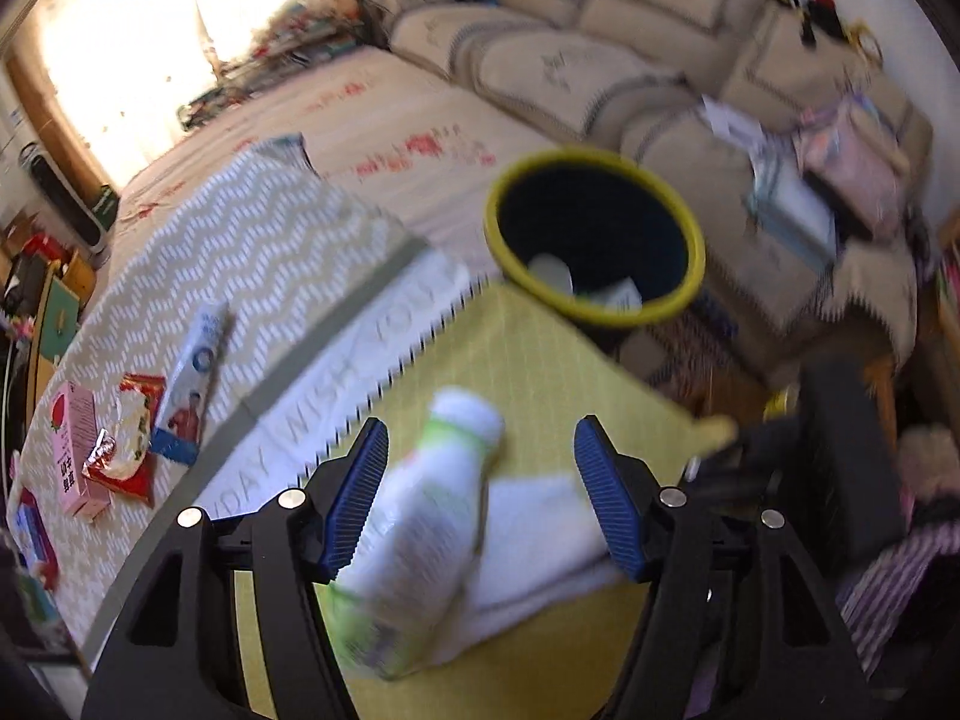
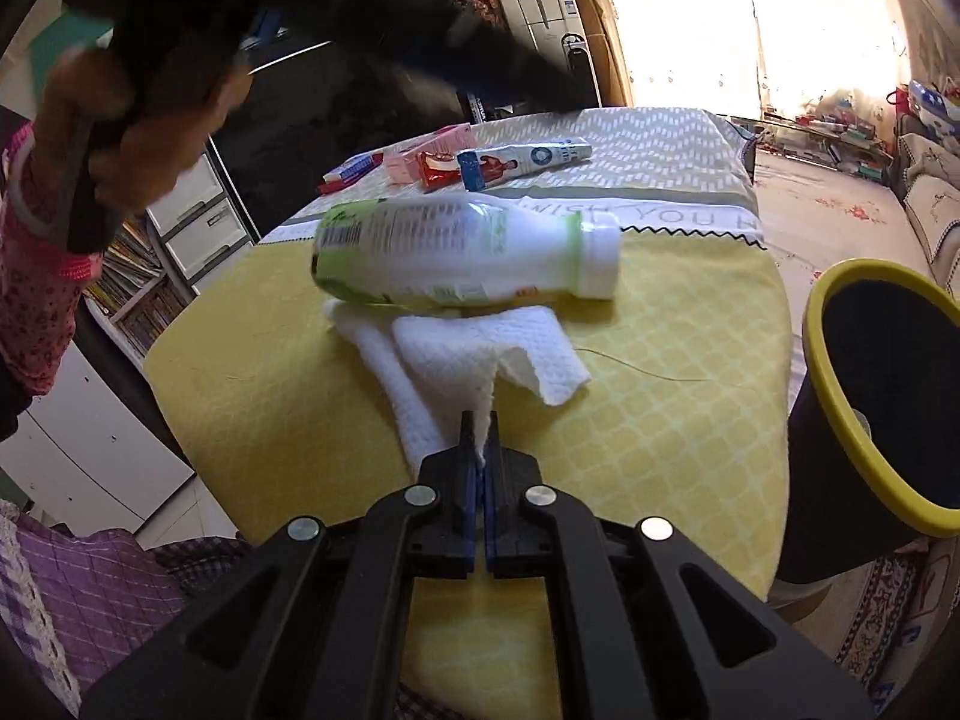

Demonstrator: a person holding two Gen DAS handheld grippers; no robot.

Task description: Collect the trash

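A white plastic bottle with a green label [image 1: 420, 516] [image 2: 462, 252] lies on its side on the yellow tablecloth, partly on a white paper towel [image 1: 540, 534] [image 2: 480, 354]. My left gripper [image 1: 480, 492] is open, its blue pads either side of the bottle, above it. My right gripper [image 2: 479, 438] is shut on an edge of the paper towel. A dark bin with a yellow rim [image 1: 594, 234] [image 2: 888, 384] stands beyond the table edge, with some trash inside.
Further along the table lie a toothpaste tube [image 1: 192, 378] [image 2: 522, 162], a red wrapper [image 1: 129, 438] [image 2: 435, 171], a pink carton [image 1: 75, 450] [image 2: 420, 150] and another packet [image 2: 351, 171]. A sofa [image 1: 600, 60] stands beyond the bin. Drawers [image 2: 192, 228] are left of the table.
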